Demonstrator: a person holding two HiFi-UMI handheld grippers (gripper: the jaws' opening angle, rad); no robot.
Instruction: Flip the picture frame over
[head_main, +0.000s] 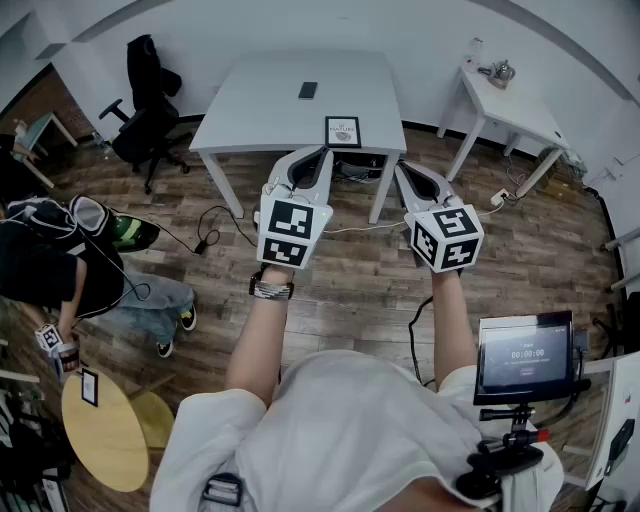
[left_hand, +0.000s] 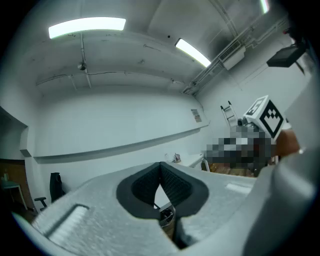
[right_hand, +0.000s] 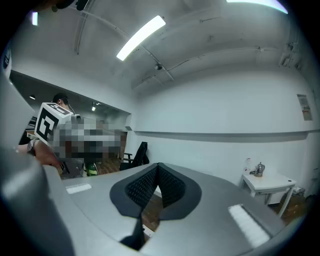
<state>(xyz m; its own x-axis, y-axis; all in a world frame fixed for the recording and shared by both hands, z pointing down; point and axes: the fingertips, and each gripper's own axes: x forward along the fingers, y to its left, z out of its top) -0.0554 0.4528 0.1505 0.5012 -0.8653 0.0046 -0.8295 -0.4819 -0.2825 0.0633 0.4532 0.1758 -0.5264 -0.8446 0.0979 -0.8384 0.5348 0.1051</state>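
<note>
White shirt (head_main: 345, 430), grey hand-held grippers (head_main: 322, 153) (head_main: 401, 168)

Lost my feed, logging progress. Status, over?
Left gripper, right gripper shut, empty, short of table. Picture frame at near edge, picture side up, untouched. Phone farther back, not in the way.

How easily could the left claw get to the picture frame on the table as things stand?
Probably yes: the picture frame sits at the near edge of the table, and nothing stands between it and the left claw. That claw is shut and empty, so it must open first.
</note>
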